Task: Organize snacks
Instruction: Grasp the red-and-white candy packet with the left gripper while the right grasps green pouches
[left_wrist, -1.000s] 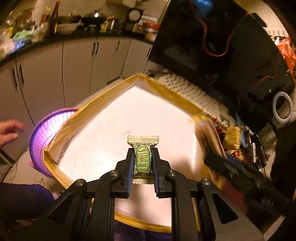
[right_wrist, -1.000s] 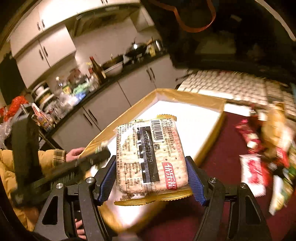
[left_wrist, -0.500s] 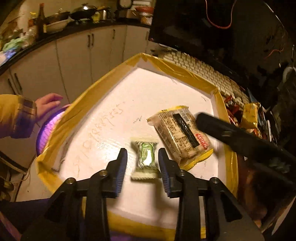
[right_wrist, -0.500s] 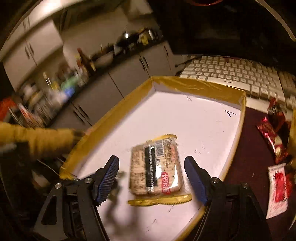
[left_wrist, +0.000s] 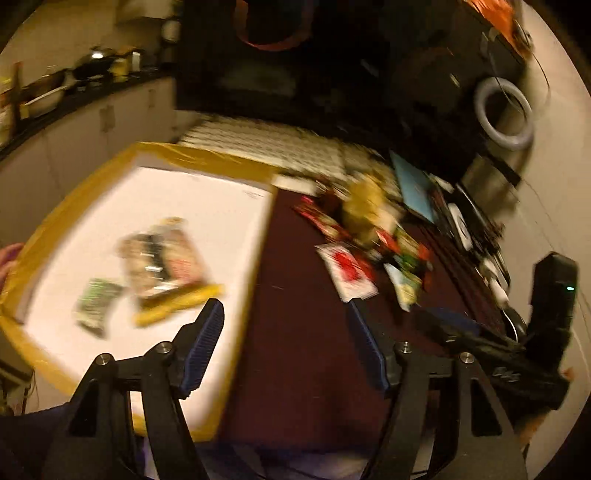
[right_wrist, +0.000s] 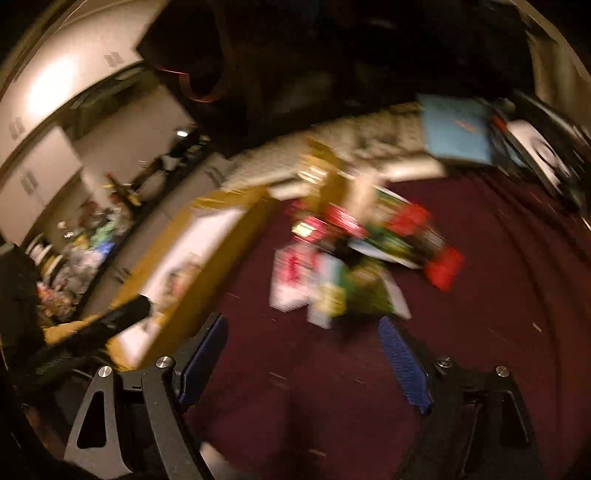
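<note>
In the left wrist view, a cracker pack (left_wrist: 162, 258) and a small green candy (left_wrist: 96, 300) lie inside the white tray with a yellow taped rim (left_wrist: 207, 158). A pile of loose snack packets (left_wrist: 369, 243) lies on the dark red tablecloth to the right. My left gripper (left_wrist: 286, 343) is open and empty above the tray's right edge. My right gripper (right_wrist: 304, 354) is open and empty over the cloth, just short of the snack pile (right_wrist: 351, 251). Both views are blurred by motion.
A white keyboard (left_wrist: 266, 144) lies behind the tray. A blue booklet (right_wrist: 456, 129) and dark clutter sit at the back right. A ring light (left_wrist: 504, 110) stands at the far right. Kitchen cabinets (left_wrist: 92, 122) are to the left.
Both grippers let go of their snacks in the tray, opened wide, and swung right toward the snack pile on the red cloth.
</note>
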